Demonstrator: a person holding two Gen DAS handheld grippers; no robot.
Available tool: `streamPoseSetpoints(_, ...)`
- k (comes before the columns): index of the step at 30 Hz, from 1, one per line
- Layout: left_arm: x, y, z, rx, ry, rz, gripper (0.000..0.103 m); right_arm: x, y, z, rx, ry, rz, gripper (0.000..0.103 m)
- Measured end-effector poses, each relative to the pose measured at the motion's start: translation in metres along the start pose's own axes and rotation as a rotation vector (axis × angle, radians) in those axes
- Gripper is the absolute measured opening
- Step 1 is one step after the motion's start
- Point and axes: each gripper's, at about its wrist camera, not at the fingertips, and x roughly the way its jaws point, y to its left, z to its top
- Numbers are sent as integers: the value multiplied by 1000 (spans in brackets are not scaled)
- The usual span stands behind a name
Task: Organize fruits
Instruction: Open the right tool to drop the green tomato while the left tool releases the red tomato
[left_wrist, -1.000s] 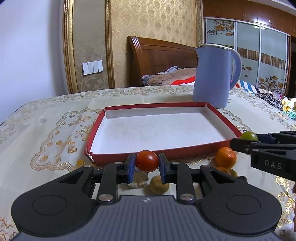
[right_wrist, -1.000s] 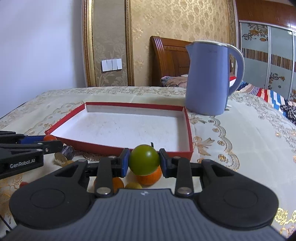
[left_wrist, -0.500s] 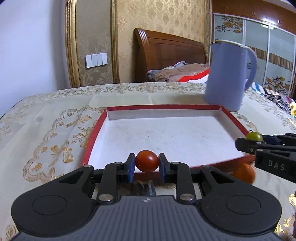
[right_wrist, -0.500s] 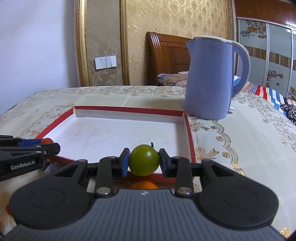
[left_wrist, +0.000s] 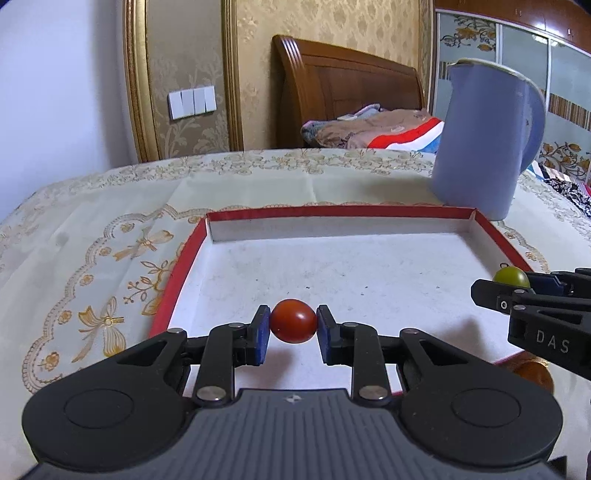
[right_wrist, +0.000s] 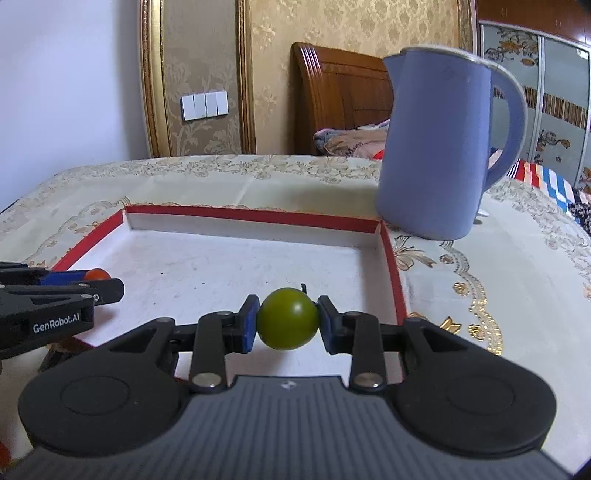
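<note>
one cream embroidered tablecloth (left_wrist: 110, 229), bedroom

Each gripper was matte black plastic with a ribbed grey housing at the rear, flanked by two round black discs. The left gripper (left_wrist: 293, 328) and the right gripper (right_wrist: 287, 324) both carried slim black linkage arms pinned with silver screws, ending in blue pads. White lettering marked their sides: "GenRobot.AI" on the left, "DAS" on the right.
</note>
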Motion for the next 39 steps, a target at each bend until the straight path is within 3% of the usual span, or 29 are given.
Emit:
streamPoseSetpoints(13, 32, 12, 9, -45, 84, -11, 26, 39, -5, 11, 16, 77, 8, 32)
streamPoseSetpoints(32, 34, 6, 6, -4, 66, 6, 26, 48, -1, 10, -6, 99, 12, 33)
streamPoseSetpoints(33, 34, 6, 6, -7, 65, 5, 26, 48, -1, 10, -6, 98, 15, 35)
streamPoseSetpoints(37, 34, 9, 6, -15, 63, 3, 26, 43, 3, 9, -28, 67, -7, 64)
streamPoseSetpoints(39, 33, 9, 5, -13, 62, 4, 26, 39, 5, 9, -44, 43, -9, 68)
